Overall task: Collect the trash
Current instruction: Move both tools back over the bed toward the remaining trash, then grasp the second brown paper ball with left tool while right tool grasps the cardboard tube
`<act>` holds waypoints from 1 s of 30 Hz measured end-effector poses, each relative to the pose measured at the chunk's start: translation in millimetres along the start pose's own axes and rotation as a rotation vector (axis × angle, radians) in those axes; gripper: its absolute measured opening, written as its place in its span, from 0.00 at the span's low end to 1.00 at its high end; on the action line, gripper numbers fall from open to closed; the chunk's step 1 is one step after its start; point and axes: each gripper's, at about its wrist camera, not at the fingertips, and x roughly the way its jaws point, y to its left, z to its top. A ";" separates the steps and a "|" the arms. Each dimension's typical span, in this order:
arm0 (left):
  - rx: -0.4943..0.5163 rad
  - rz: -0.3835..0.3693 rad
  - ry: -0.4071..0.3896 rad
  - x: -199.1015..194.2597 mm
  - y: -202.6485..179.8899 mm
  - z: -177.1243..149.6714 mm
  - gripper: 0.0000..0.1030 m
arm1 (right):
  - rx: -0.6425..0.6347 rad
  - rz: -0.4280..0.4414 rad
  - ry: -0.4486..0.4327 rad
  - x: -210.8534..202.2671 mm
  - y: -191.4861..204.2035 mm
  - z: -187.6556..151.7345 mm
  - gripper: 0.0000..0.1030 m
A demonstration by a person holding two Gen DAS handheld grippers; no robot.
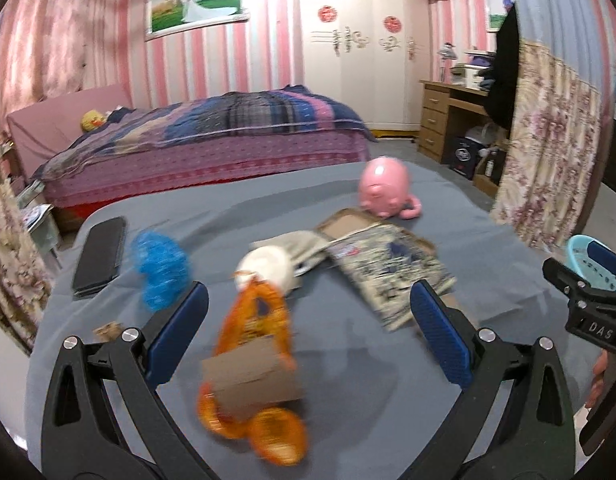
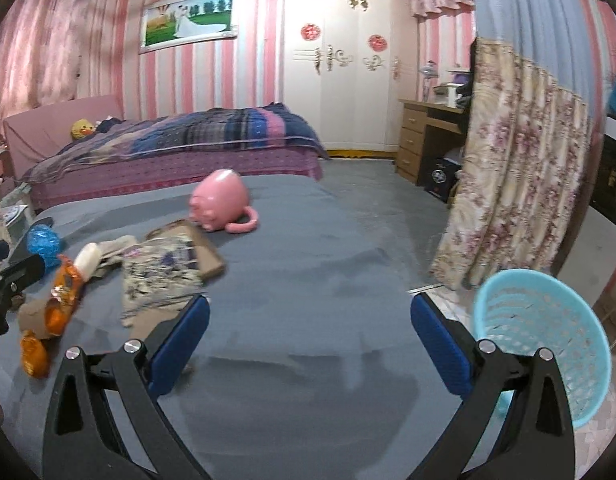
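Observation:
An orange crinkled wrapper (image 1: pixel 255 364) with a brown cardboard scrap (image 1: pixel 249 380) lies on the grey cloth between the open fingers of my left gripper (image 1: pixel 310 308), which holds nothing. Behind it lie a white cup-like piece (image 1: pixel 267 266), a blue crumpled wrapper (image 1: pixel 159 268) and a flattened patterned box (image 1: pixel 388 264). My right gripper (image 2: pixel 310 320) is open and empty over bare cloth. A light blue mesh basket (image 2: pixel 544 344) stands to its right, off the table edge. The orange wrapper (image 2: pixel 61 300) shows at the left of the right wrist view.
A pink pig-shaped mug (image 1: pixel 386 192) lies on its side at the far end of the table. A black phone (image 1: pixel 99 256) lies at the left edge. A floral curtain (image 2: pixel 516 168) hangs to the right. A bed (image 1: pixel 211 140) stands behind.

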 end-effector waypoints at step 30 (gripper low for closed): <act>-0.216 0.113 0.117 14.8 151.3 -59.5 0.95 | -0.175 0.162 0.228 55.0 92.4 -34.4 0.66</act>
